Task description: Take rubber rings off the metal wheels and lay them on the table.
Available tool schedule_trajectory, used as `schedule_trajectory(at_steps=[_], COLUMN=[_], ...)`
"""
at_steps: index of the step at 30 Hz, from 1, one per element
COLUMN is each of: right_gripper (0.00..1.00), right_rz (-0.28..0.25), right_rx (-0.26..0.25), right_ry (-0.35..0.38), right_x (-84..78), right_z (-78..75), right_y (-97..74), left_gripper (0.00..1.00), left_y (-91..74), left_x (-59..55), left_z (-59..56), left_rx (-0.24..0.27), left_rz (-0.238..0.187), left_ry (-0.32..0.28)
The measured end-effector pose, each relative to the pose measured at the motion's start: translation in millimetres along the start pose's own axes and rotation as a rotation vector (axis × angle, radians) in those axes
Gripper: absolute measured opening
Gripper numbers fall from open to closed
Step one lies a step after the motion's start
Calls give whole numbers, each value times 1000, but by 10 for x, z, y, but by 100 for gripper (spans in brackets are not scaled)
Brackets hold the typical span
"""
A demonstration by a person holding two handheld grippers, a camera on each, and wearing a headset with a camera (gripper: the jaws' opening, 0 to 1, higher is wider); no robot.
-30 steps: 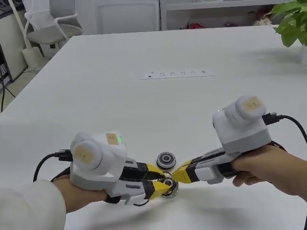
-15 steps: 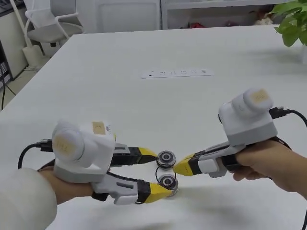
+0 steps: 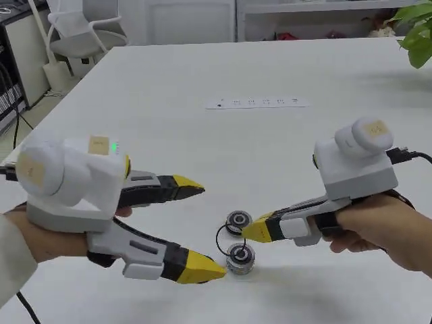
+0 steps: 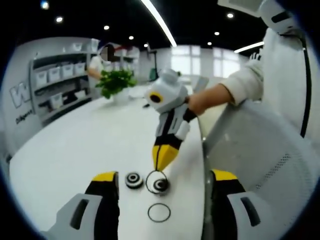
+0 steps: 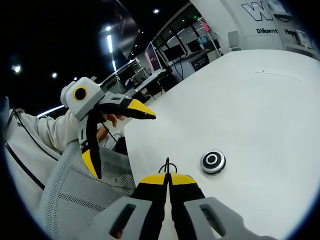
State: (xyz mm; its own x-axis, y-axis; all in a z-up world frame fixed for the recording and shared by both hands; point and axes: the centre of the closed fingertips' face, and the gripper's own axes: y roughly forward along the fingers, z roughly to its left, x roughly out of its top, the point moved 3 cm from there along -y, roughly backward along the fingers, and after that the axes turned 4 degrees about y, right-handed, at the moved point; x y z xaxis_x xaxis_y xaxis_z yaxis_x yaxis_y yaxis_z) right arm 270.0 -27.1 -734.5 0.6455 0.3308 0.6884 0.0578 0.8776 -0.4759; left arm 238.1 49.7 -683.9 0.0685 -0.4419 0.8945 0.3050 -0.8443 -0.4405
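Black rubber ring (image 3: 217,238) pinched in right tongs (image 3: 244,233), half off round metal wheel (image 3: 241,255); left tongs (image 3: 212,231) spread wide. White bench (image 3: 270,148) next, I reckon.

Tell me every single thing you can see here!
wheels: two, silver and black, on the table between the grippers
held ring: one, black, pinched by the right gripper at the near wheel
loose ring: one, black, flat on the table near the left gripper
power strip: one, white, mid-table
table: one, white
plant: one, green, far right
chair: one, white, beyond the far left corner
left gripper: one, white with yellow tips, open
right gripper: one, same colours, shut
hands: two, holding the grippers
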Motion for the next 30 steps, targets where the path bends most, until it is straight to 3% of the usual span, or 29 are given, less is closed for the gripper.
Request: schedule_trajectory(at_steps=[4,16,26,30], right_gripper=[0,0,0,0], right_rz=[12,-21,-22,-30], right_rx=[7,44,36,28], right_ry=[-14,-35,-58,-48], right_x=[-16,68,78,70], right_z=[58,258,339,330], right_y=[23,106,235,285], left_gripper=[79,87,89,89], left_y=[-172,-734,-1009,-1058], left_x=[-20,-166,-310,-343], left_z=[-25,-24,-55,-81], left_rx=[18,177,295,320], left_rz=[10,-1,-35,-43], left_ry=[3,-44,-110,-130])
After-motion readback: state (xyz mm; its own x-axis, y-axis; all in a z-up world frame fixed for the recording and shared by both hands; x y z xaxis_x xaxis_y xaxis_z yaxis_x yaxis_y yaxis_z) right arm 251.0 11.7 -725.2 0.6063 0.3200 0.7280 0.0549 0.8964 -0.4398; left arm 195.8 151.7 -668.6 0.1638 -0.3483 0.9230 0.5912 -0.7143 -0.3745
